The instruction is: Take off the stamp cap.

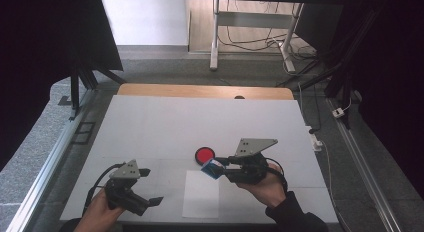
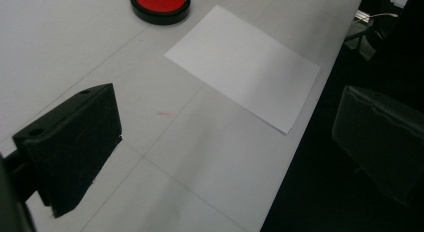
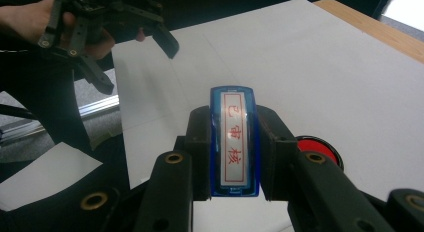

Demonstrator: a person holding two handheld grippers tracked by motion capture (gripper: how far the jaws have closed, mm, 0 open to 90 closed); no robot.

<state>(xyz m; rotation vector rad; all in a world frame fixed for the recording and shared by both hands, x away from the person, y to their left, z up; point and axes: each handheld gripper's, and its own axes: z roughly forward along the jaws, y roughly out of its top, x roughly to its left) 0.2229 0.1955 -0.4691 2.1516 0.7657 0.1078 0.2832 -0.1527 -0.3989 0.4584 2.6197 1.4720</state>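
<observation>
Blue stamp point(image 3: 234, 142) labelled "已审核"

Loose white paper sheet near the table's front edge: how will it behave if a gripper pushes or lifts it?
The paper sheet looks thin and flat, so it would probably flop if lifted by one edge. It lies loose on the smooth white table, so a push likely slides it, possibly over the near edge.

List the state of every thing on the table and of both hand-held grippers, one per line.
Stamp: clamped on its sides, off the table.
Ink pad: lid off, red pad showing.
Paper sheet: flat by the near edge, blank.
Right hand-held gripper: shut on the stamp.
Left hand-held gripper: open, holding nothing.
</observation>
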